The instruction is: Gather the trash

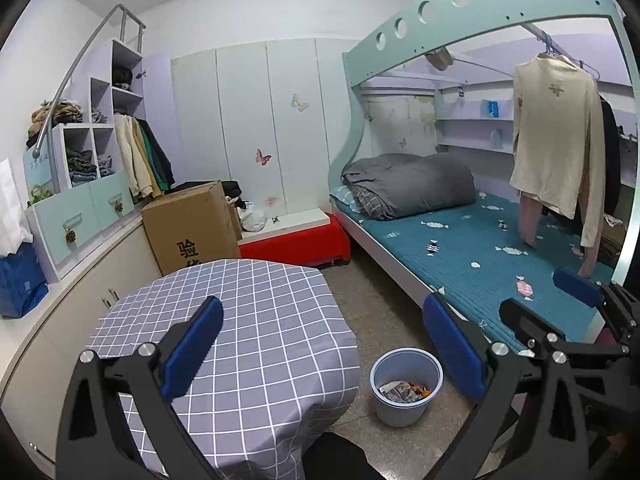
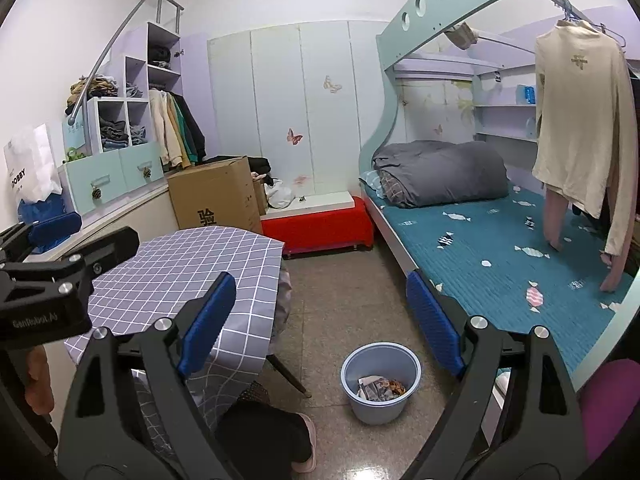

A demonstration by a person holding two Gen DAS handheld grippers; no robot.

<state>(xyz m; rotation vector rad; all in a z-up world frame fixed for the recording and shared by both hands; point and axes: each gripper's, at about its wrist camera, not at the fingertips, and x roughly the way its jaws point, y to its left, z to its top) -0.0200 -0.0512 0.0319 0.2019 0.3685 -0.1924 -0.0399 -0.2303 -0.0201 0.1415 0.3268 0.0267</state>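
Note:
A pale blue trash bin [image 1: 406, 384] [image 2: 380, 380] stands on the floor between the table and the bed. Crumpled paper and orange scraps [image 2: 380, 388] lie in its bottom. My left gripper [image 1: 324, 344] hangs open above and in front of the bin, with nothing between its blue pads. My right gripper [image 2: 320, 320] is open just as wide and also empty, with the bin seen below the gap. One of the right gripper's fingers [image 1: 580, 292] shows at the left wrist view's right edge. One of the left gripper's fingers [image 2: 112, 246] shows at the right wrist view's left edge.
A table under a grey checked cloth [image 1: 260, 320] stands left of the bin, a bunk bed with a teal mattress [image 1: 480, 264] right of it. Behind are a cardboard box [image 1: 192, 228] and a red bench [image 1: 296, 248]. A person's slippered foot [image 2: 306, 444] rests near the bin.

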